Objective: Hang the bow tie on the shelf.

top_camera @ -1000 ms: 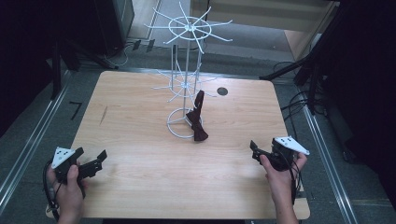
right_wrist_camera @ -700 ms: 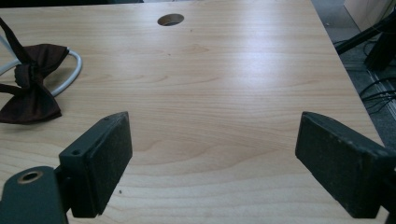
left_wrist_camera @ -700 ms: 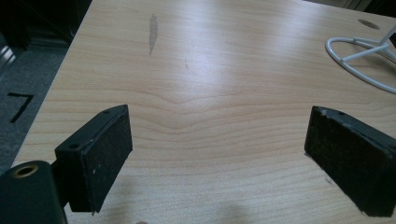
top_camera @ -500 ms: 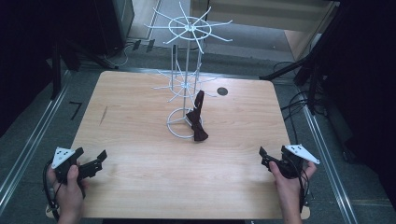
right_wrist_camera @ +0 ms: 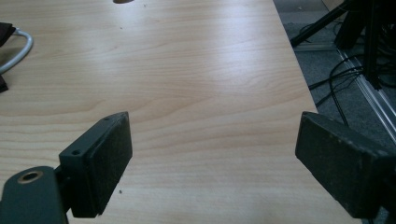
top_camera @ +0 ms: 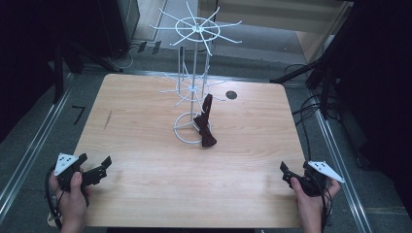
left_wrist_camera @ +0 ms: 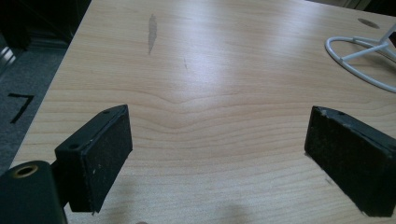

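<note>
High view: the left hand-held gripper (top_camera: pixel 99 167) and the right hand-held gripper (top_camera: pixel 287 174) rest near the front corners of the table (top_camera: pixel 145 121), each with its 2 jaws spread wide and nothing between them. The dark red bow tie (top_camera: pixel 206 121) hangs on the white wire rack (top_camera: pixel 194 87) at mid-table, well apart from both.

left gripper (top_camera: pixel 99 167) and right gripper (top_camera: pixel 286 174) held low in each hand, jaws spread wide, nothing between them
</note>
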Available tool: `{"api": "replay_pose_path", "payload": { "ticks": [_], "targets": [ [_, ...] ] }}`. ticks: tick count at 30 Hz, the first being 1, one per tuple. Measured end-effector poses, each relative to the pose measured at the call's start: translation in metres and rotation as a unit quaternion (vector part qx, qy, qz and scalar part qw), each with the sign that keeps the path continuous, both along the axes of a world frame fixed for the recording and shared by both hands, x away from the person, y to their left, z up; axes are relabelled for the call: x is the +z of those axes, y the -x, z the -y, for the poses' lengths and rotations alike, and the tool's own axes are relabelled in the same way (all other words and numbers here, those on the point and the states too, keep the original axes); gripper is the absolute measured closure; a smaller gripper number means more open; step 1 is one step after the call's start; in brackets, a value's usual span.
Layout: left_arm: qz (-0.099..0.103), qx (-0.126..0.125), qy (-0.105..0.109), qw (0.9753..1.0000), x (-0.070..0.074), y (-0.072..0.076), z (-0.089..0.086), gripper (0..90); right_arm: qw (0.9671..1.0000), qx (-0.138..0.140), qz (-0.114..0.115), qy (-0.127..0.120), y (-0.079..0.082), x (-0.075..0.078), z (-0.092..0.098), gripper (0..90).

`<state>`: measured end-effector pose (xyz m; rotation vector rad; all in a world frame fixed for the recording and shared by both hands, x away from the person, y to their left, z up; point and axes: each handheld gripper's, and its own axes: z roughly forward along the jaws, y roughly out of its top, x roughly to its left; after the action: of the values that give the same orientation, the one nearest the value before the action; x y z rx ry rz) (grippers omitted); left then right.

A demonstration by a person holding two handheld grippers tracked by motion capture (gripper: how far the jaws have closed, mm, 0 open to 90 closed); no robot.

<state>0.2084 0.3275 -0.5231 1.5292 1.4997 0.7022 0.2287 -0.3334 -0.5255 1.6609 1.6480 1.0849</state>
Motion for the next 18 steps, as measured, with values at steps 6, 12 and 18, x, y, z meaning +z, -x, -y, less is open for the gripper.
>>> {"api": "replay_pose_path", "payload": {
  "ticks": [6, 12, 18],
  "targets": [
    [0.000, 0.000, -0.001, 1.0000, 0.000, 0.000, 0.000, 8.3, 0.9999, -0.013, -0.005, -0.001, 0.009, -0.006, 0.012, 11.1],
    [0.001, 0.000, -0.001, 1.0000, 0.000, 0.000, 0.000, 8.3, 0.9996, -0.026, -0.008, -0.003, 0.018, -0.010, 0.024, 11.1],
    [0.002, 0.001, 0.000, 1.0000, 0.000, 0.000, 0.001, 8.3, 0.9991, -0.041, -0.012, 0.000, 0.030, -0.014, 0.038, 11.1]
  ]
}}
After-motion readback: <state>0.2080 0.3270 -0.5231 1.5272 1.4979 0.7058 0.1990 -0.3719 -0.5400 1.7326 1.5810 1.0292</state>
